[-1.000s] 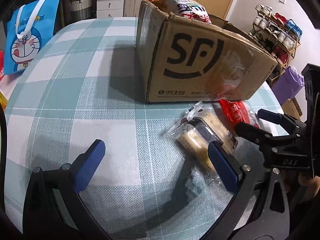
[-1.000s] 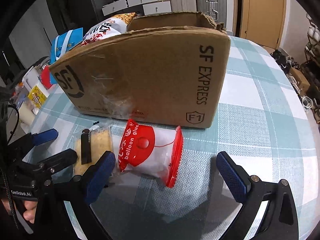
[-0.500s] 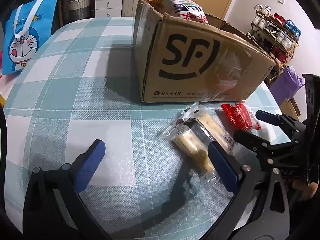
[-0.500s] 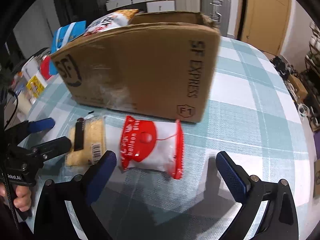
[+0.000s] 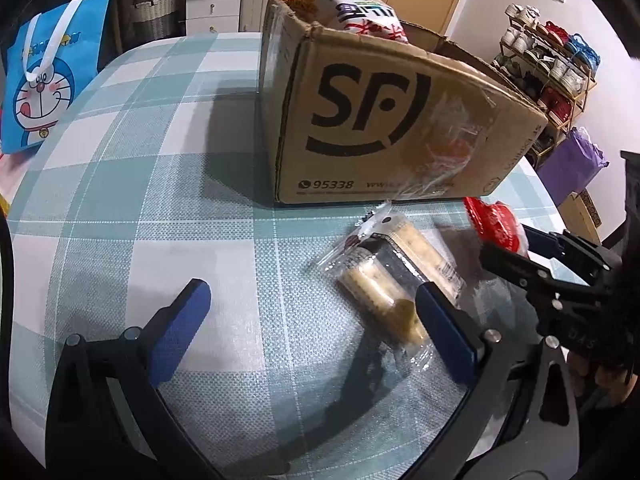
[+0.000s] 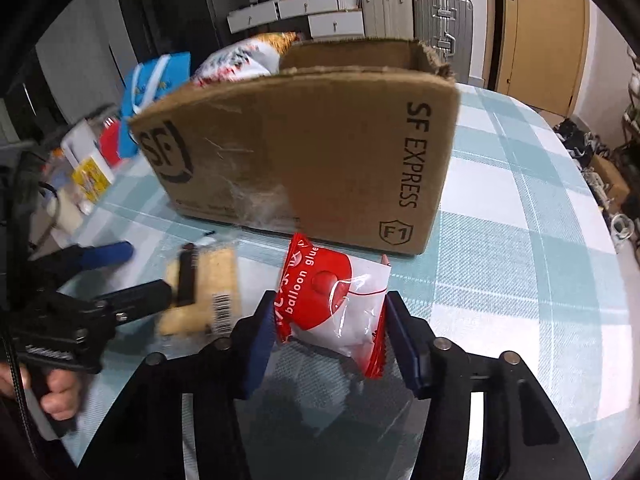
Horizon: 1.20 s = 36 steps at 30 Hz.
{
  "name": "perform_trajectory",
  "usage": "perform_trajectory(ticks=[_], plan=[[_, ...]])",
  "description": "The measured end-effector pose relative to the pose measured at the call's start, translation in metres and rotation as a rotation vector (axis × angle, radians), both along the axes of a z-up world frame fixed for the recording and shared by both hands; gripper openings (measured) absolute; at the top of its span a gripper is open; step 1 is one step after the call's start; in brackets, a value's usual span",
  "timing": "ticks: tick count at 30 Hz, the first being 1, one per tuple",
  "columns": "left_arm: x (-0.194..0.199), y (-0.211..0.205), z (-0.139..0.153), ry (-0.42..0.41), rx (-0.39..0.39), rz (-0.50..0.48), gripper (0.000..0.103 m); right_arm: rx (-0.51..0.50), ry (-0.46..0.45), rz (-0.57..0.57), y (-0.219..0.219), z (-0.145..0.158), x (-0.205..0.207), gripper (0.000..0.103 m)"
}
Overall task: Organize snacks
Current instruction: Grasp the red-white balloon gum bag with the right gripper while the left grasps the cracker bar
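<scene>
Right gripper (image 6: 326, 332) closing on the red-and-white packet (image 6: 334, 300) in front of the cardboard box (image 6: 320, 152).

Its jaws are pinching in on the packet's two sides, pads touching the wrapper, probably so it can be lifted over the box's near wall to join the big snack bag (image 5: 366, 12) already poking out of the top. The left gripper (image 5: 312, 320) is hanging wide and empty over the checked tablecloth (image 5: 140, 184), its right finger just beside the clear pack of biscuits (image 5: 394, 280), likely the next thing to go in.
</scene>
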<state>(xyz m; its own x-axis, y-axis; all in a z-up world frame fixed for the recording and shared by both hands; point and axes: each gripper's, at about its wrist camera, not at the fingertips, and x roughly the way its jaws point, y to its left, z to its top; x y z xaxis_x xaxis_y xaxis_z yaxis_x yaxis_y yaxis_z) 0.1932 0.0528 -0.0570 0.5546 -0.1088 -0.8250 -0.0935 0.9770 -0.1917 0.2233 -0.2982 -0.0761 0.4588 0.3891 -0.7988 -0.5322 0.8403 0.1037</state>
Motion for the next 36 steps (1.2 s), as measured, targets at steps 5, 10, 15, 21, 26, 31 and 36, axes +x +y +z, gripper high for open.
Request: perform_trajectory(ticks=[5,10,15,21,26,31,36], plan=[[0.003,-0.010,0.003,0.007,0.000,-0.034,0.102,0.011,-0.016,-0.021,-0.012,0.005,-0.014,0.052],[0.014,-0.028,0.000,0.028,0.036,-0.044,0.102,0.017,-0.025,-0.039,-0.020,0.007,-0.025,0.052],[0.028,-0.043,0.001,0.030,0.049,-0.017,0.102,0.031,-0.030,-0.031,-0.028,0.011,-0.031,0.052],[0.038,-0.058,-0.003,0.059,0.094,-0.029,0.102,0.050,-0.037,-0.053,-0.038,0.017,-0.032,0.052],[0.020,-0.046,-0.001,0.079,0.101,-0.041,0.102,0.053,-0.039,-0.070,-0.043,0.019,-0.033,0.052],[-0.002,-0.029,0.002,0.054,0.082,-0.049,0.102,0.071,-0.028,-0.066,-0.040,0.015,-0.030,0.053],[-0.004,-0.028,0.003,0.044,0.093,-0.063,0.095,0.073,-0.025,-0.050,-0.033,0.014,-0.029,0.053]])
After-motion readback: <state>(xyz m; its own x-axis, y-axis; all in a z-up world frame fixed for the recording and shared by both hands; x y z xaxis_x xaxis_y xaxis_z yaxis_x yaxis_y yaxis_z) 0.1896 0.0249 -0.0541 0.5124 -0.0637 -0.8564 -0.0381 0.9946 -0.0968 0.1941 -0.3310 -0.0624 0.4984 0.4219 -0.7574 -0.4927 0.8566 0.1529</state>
